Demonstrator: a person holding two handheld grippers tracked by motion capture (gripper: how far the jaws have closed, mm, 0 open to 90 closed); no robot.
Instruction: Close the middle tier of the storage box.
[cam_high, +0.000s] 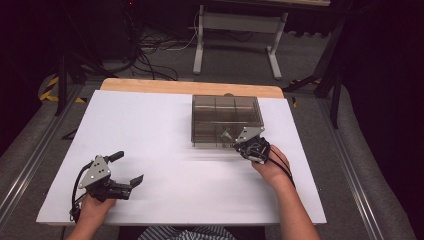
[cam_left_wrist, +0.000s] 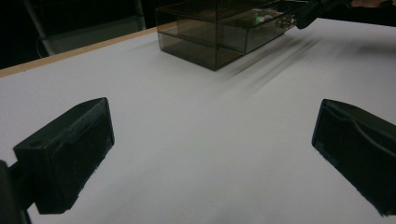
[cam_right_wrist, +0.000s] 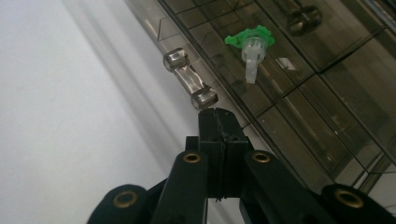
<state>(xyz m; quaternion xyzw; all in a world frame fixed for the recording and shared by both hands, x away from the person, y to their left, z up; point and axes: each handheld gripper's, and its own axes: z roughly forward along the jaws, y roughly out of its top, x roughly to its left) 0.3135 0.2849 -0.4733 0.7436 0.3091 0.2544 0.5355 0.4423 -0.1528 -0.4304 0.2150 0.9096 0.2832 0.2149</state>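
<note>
A smoky see-through box (cam_high: 227, 116) with compartments stands on the white table (cam_high: 150, 135), right of centre. A small green-and-white plastic part (cam_right_wrist: 252, 46) lies inside it, seen through the top. A clear bar handle (cam_right_wrist: 189, 79) sticks out of the box's front wall. My right gripper (cam_right_wrist: 217, 116) is shut with its jaws pressed flat together and nothing between them. Its tip is right at the lower end of that handle; I cannot tell if it touches. Over the table's front left, my left gripper (cam_high: 127, 168) is open and holds nothing, far from the box (cam_left_wrist: 210, 37).
A wooden strip (cam_high: 190, 87) runs along the table's far edge. Beyond it are white desk legs (cam_high: 200, 45) and cables on a dark floor. Bare white tabletop lies between the two grippers. In the left gripper view, the right gripper (cam_left_wrist: 308, 14) is at the box's far corner.
</note>
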